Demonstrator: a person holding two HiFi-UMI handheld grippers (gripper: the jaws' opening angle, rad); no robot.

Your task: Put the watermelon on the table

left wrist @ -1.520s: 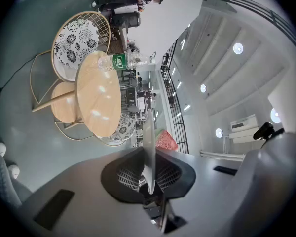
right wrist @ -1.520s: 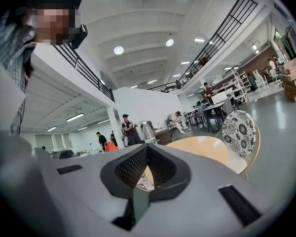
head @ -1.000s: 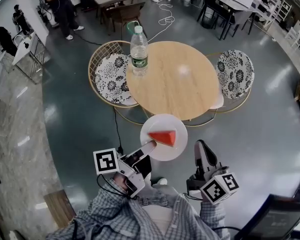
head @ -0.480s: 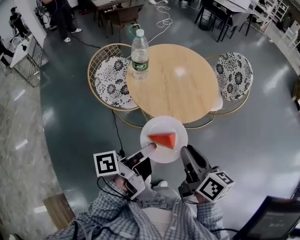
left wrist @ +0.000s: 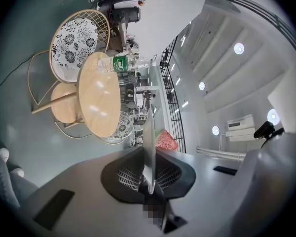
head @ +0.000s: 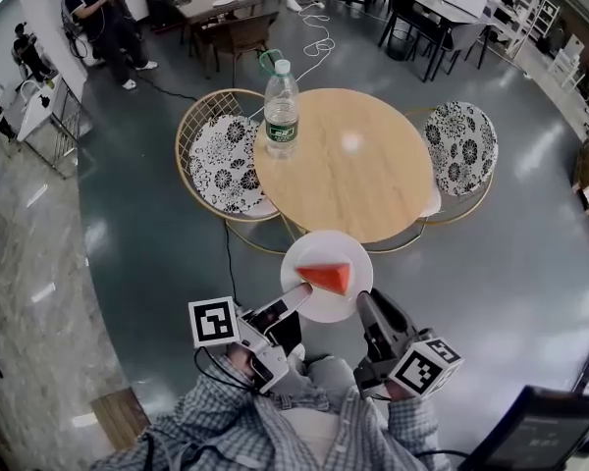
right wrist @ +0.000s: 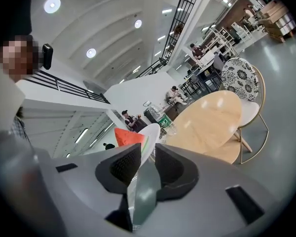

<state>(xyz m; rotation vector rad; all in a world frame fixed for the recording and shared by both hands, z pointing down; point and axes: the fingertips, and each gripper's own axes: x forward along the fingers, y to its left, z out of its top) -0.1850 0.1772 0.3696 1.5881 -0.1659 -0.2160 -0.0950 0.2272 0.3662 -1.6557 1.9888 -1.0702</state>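
A red watermelon wedge (head: 326, 277) lies on a white plate (head: 319, 307) held in the air, just short of the near edge of the round wooden table (head: 363, 165). My left gripper (head: 300, 290) is shut on the plate's left rim; in the left gripper view (left wrist: 149, 152) the plate (left wrist: 149, 132) runs edge-on between the jaws, with the wedge (left wrist: 166, 139) beyond. My right gripper (head: 365, 298) grips the plate's lower right rim. In the right gripper view (right wrist: 147, 149) the plate (right wrist: 149, 137) fills the gap between the pads, with the wedge (right wrist: 128, 136) just past them.
A water bottle (head: 281, 106) stands at the table's far left edge. Two patterned wire chairs flank the table, one at the left (head: 221, 155) and one at the right (head: 461, 145). A cable (head: 231, 263) trails on the grey floor. People and other tables are far behind.
My right gripper has swung in from the right and closed in on the plate's lower right rim. The left gripper and plate have barely moved.
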